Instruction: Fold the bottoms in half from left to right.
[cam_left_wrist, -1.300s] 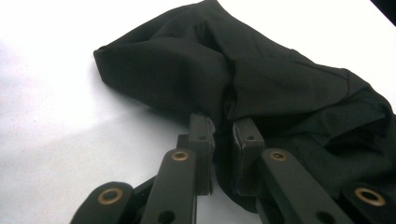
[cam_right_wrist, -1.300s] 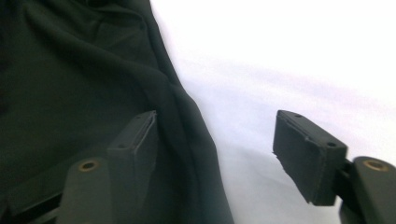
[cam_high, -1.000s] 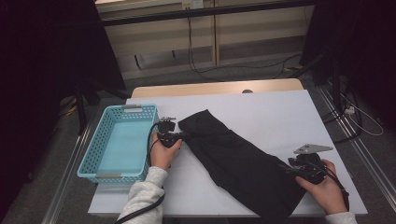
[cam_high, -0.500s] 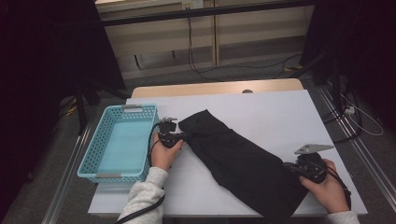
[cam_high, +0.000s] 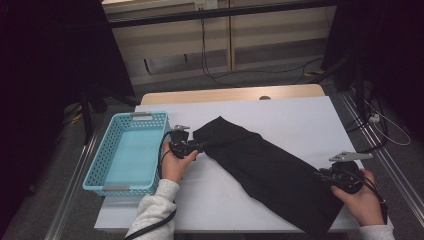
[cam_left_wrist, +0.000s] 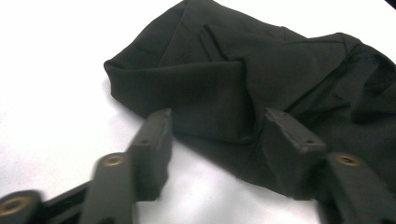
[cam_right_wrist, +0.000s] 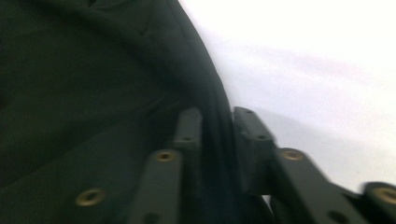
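i count one black garment (cam_high: 270, 167) lying on one white table (cam_high: 300, 115). beside it stands one light blue basket (cam_high: 107, 165). i hold two grippers, one left gripper (cam_high: 197, 146) and one right gripper (cam_high: 322, 176), each with two black jaws and one trailing cable.

Black cloth (cam_high: 272, 172) lower end runs off counter (cam_high: 300, 115) front edge, cut by frame bottom; right gripper (cam_right_wrist: 217, 123) view blurred, cloth hem between jaws, contact unclear; person's forearms cropped at bottom.
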